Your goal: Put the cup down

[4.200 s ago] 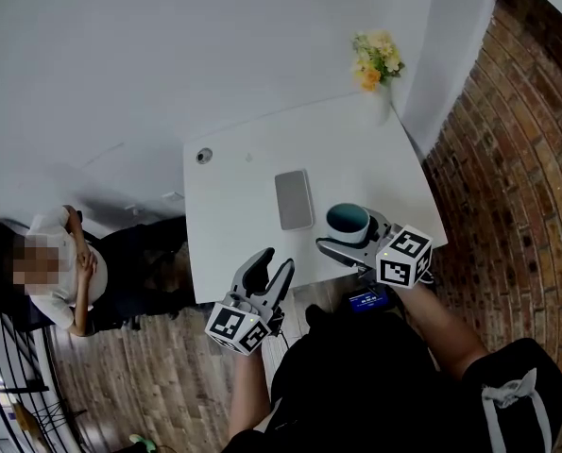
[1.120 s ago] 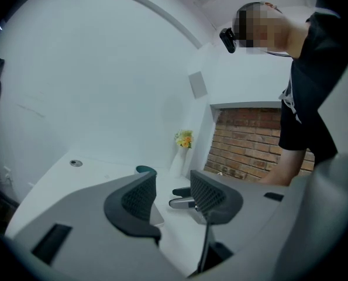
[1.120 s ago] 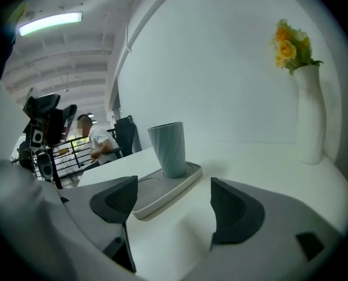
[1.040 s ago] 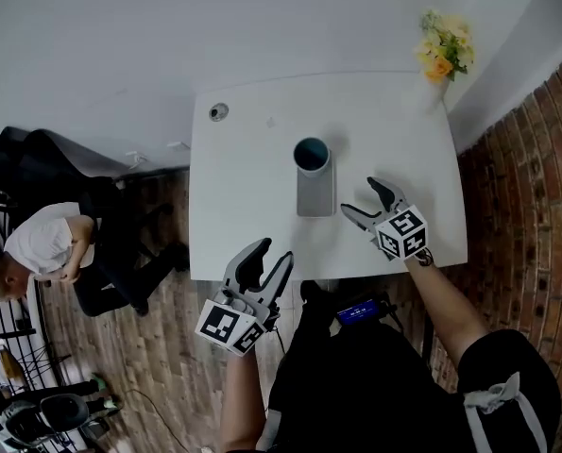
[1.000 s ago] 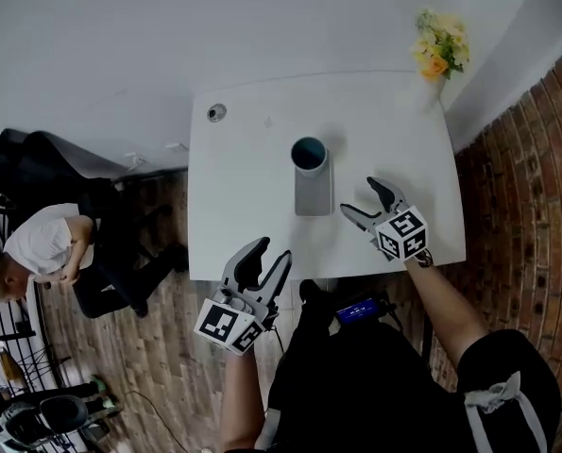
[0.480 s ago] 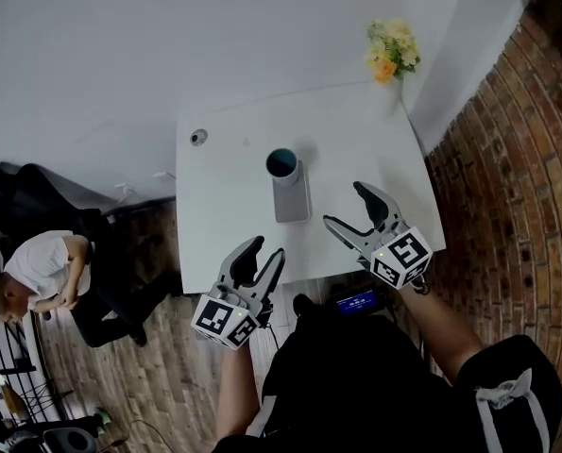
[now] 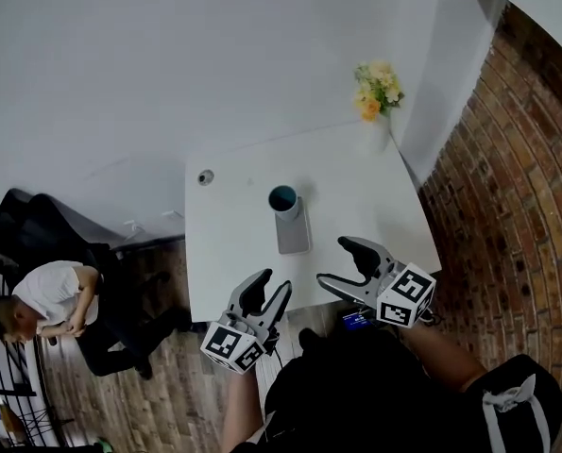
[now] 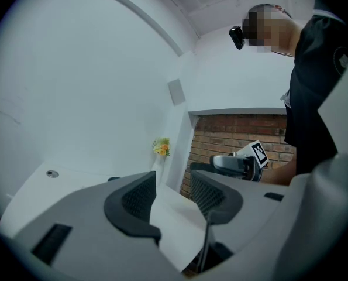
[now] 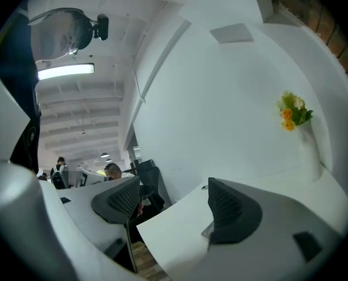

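Note:
The teal cup (image 7: 282, 198) stands upright on the white table (image 7: 233, 234), at the far end of a flat grey phone (image 7: 294, 233); I cannot tell whether it rests on the phone or just beyond it. My right gripper (image 7: 334, 262) hovers over the table's near right part, well short of the cup. Its jaws are wide apart, closing a little, with nothing between them (image 9: 172, 206). My left gripper (image 7: 273, 283) hangs at the table's near edge with a gap between its jaws, and it too holds nothing (image 8: 174, 192). Neither gripper view shows the cup.
A white vase of yellow flowers (image 7: 375, 74) stands at the table's far right corner, next to a brick wall (image 7: 507, 177). A round cable hole (image 7: 205, 177) sits at the far left corner. A seated person (image 7: 44, 300) is on the floor side, left of the table.
The right gripper, shut on the cup four seconds ago, has let it go and drawn back toward the near edge. The cup stays by the phone. The left gripper has hardly moved.

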Demonstrator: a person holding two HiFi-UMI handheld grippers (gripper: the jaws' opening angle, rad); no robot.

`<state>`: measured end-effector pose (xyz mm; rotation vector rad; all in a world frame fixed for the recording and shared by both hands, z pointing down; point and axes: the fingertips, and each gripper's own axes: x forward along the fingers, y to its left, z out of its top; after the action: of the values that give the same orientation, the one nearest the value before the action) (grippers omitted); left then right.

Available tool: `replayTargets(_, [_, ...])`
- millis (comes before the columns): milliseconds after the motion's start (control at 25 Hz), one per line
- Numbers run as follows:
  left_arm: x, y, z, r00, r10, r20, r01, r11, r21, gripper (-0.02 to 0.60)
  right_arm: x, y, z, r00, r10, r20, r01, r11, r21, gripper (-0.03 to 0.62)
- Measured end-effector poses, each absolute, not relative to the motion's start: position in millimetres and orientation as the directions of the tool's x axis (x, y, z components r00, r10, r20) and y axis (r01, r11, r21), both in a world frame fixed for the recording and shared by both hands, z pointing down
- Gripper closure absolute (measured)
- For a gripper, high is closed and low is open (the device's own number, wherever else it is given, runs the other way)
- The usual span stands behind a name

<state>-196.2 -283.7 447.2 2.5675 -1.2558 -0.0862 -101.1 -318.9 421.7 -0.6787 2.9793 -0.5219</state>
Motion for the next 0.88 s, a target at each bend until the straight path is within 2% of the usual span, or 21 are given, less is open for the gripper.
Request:
replayTargets(200, [-198.1,-272.5,446.0,0.612,-0.788,0.067,-0.77,-0.575,0.275,0.391,-108.5,-306.7,421.4,-0.919,-0.393,0.036,-0.383,0.865,-0.325,0.232])
replayTargets(600, [-205.3,-272.0,434.1,0.609,-0.792,0.042,-0.772,-0.58,0.26,0.39,-124.4,-327.5,396.6,-0.919,-0.394,-0.025,-0.367,0.875,-0.315,0.361])
replayTargets(880, [-200.6,-276.8,431.7,0.625,-0.78,0.038,-0.761,-0.597,0.255,0.39,-126.2,-328.5,400.7,-0.921,-0.39,-0.014,-0.364,0.871,-0.33,0.405])
